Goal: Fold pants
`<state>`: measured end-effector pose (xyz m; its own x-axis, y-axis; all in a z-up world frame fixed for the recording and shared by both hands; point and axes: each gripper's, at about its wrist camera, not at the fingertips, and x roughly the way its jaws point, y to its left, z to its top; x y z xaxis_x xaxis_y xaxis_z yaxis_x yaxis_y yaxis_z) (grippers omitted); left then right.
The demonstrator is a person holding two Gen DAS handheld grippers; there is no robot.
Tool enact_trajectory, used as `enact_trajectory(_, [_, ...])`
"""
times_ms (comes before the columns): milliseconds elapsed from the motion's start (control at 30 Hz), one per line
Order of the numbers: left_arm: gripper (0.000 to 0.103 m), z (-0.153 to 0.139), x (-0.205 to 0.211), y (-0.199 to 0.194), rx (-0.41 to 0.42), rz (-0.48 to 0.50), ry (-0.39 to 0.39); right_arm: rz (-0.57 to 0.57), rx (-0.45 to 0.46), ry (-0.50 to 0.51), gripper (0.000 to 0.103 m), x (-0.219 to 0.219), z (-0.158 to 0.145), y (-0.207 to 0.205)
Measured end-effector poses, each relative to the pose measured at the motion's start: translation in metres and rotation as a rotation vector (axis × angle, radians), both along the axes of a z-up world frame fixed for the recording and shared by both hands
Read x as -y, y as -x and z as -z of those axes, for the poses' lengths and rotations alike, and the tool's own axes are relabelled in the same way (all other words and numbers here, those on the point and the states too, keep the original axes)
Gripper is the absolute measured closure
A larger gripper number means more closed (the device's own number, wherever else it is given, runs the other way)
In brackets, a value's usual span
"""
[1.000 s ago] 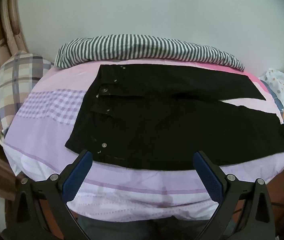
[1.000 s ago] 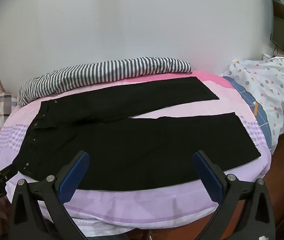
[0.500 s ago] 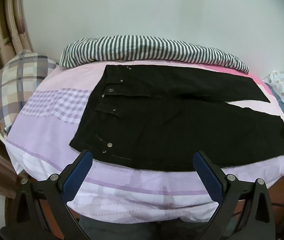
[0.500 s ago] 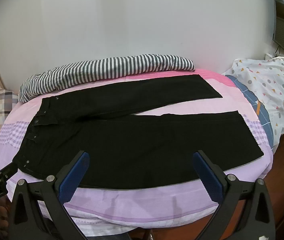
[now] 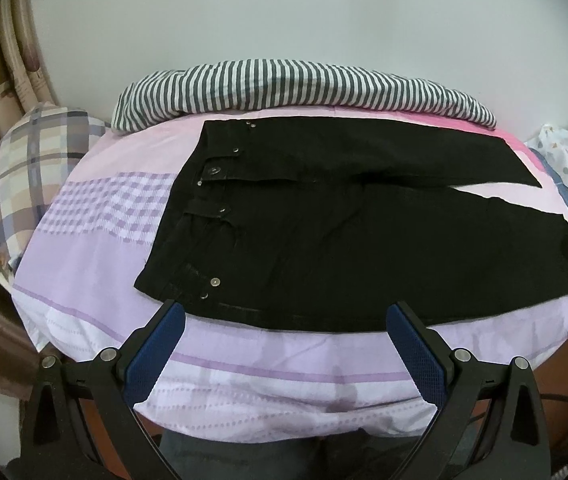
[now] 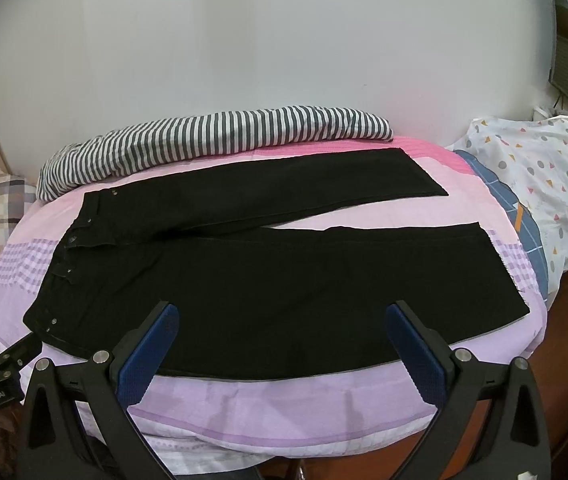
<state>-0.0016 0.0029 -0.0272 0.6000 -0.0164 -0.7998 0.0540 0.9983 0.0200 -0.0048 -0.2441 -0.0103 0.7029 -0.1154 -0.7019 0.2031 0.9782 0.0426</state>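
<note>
Black denim pants (image 6: 267, 280) lay flat & unfolded across the pink/lilac patterned bedsheet (image 6: 284, 408), waistband to the left, legs spread apart to the right. Left gripper (image 5: 286, 320) & right gripper (image 6: 281, 318) both hovered at the near edge, jaws wide, holding nothing. Striped grey-white blanket (image 6: 211, 136) sat along the wall side.

I see one pair of black pants (image 5: 348, 236) (image 6: 267, 280), unfolded, lying flat and front-up across the bed. Waistband is at my left, with metal button and rivets showing. Legs run out to the right and are splayed in a narrow V: the far leg angles toward the wall, the near leg lies along the bed's near edge. Hems are apart.
</note>
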Motion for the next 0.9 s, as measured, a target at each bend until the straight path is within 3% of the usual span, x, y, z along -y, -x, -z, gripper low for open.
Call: enact_trajectory(900, [0.003,0.0055,-0.0067,-0.0061,-0.021,-0.017,-0.007,-0.015,0.000,0.003,0.001,0.0000,-0.0007,-0.0082])
